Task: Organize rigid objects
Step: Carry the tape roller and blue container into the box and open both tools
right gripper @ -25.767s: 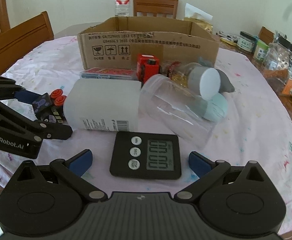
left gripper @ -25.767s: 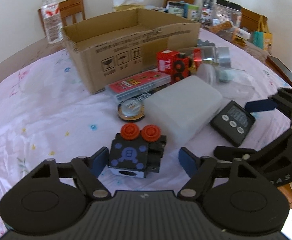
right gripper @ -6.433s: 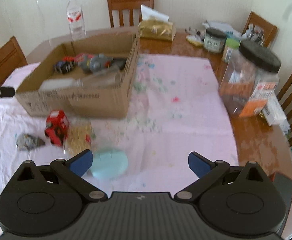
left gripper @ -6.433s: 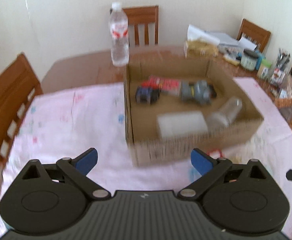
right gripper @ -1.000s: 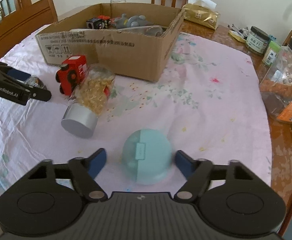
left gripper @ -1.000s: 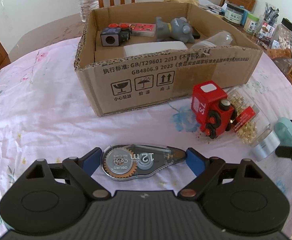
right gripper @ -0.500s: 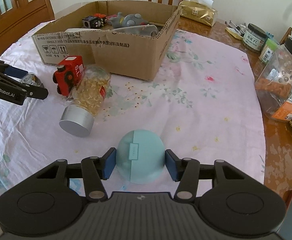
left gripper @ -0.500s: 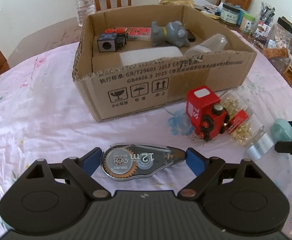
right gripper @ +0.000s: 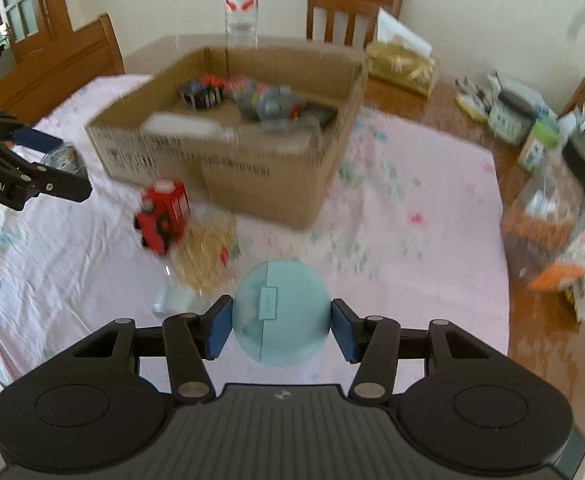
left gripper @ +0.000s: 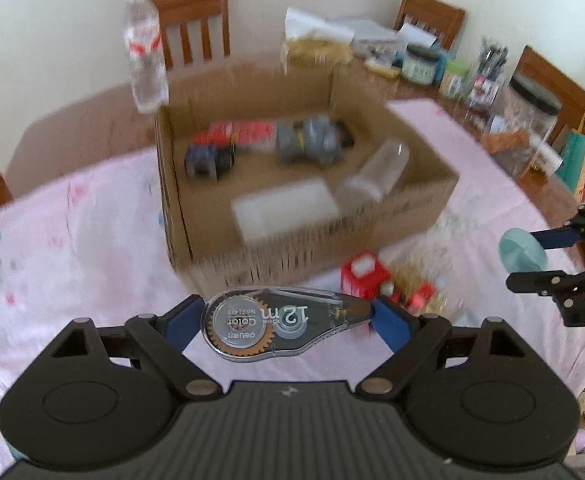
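My left gripper [left gripper: 286, 318] is shut on a clear correction tape dispenser [left gripper: 280, 322] and holds it up in the air in front of the cardboard box [left gripper: 332, 236]. My right gripper [right gripper: 279, 324] is shut on a round teal case [right gripper: 280, 312], lifted above the tablecloth. The box [right gripper: 252, 176] holds a grey toy [left gripper: 312, 142], a clear jar [left gripper: 376, 174], a white case [left gripper: 284, 208] and small toys. A red toy truck [right gripper: 160, 216] and a jar of gold pins [right gripper: 204, 256] lie on the cloth before the box.
A water bottle [left gripper: 144, 48] stands behind the box. Jars, packets and a tissue pack [right gripper: 402, 64] crowd the bare wooden table at the right. Wooden chairs [right gripper: 352, 8] ring the table. A pink flowered cloth [right gripper: 412, 216] covers the table.
Both grippers have risen with their objects off the table. The views are blurred from motion and now look down into the box.
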A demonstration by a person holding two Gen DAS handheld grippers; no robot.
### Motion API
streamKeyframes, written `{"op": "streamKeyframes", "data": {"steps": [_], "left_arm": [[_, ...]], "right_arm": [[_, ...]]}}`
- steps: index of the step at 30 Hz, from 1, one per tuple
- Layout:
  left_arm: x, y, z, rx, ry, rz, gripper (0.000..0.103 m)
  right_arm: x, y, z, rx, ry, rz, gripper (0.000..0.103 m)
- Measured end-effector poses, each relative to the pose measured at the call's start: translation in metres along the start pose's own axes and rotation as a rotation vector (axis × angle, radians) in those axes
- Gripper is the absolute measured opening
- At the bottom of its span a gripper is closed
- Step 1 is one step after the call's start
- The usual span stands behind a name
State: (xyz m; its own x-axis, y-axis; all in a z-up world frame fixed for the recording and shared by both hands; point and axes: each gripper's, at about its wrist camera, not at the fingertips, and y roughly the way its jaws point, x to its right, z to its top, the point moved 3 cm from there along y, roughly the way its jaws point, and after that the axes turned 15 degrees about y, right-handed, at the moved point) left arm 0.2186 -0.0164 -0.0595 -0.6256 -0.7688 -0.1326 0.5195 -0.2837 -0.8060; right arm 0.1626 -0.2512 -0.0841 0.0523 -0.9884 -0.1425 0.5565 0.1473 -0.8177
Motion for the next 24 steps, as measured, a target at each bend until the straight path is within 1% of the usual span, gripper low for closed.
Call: {"op": "streamKeyframes", "data": {"steps": [4, 7, 9, 12, 15, 18, 20, 24], "left_arm": [[-0.015, -0.004, 0.024, 0.067, 0.013, 0.016, 0.09], [-0.026, 0.003, 0.04, 0.087, 0.017, 0.035, 0.09], [-0.034, 0.015, 0.05, 0.094, 0.011, 0.057, 0.09], [-0.044, 0.033, 0.061, 0.095, -0.012, 0.062, 0.09], [-0.051, 0.052, 0.066, 0.093, -0.038, 0.078, 0.09], [-0.057, 0.065, 0.068, 0.111, -0.074, 0.094, 0.09], [-0.062, 0.067, 0.067, 0.121, -0.098, 0.098, 0.095], [-0.064, 0.056, 0.058, 0.144, -0.103, 0.107, 0.098]], "right_arm": [[-0.008, -0.008, 0.022, 0.042, -0.021, 0.018, 0.058], [-0.015, -0.009, 0.037, 0.069, -0.034, 0.028, 0.058], [-0.019, -0.009, 0.047, 0.082, -0.043, 0.033, 0.058], [-0.026, -0.006, 0.058, 0.095, -0.054, 0.032, 0.058], [-0.031, -0.002, 0.067, 0.102, -0.055, 0.031, 0.058], [-0.036, 0.001, 0.073, 0.106, -0.055, 0.032, 0.058], [-0.04, 0.003, 0.077, 0.108, -0.061, 0.028, 0.058], [-0.048, 0.006, 0.083, 0.103, -0.085, 0.032, 0.058]]}}
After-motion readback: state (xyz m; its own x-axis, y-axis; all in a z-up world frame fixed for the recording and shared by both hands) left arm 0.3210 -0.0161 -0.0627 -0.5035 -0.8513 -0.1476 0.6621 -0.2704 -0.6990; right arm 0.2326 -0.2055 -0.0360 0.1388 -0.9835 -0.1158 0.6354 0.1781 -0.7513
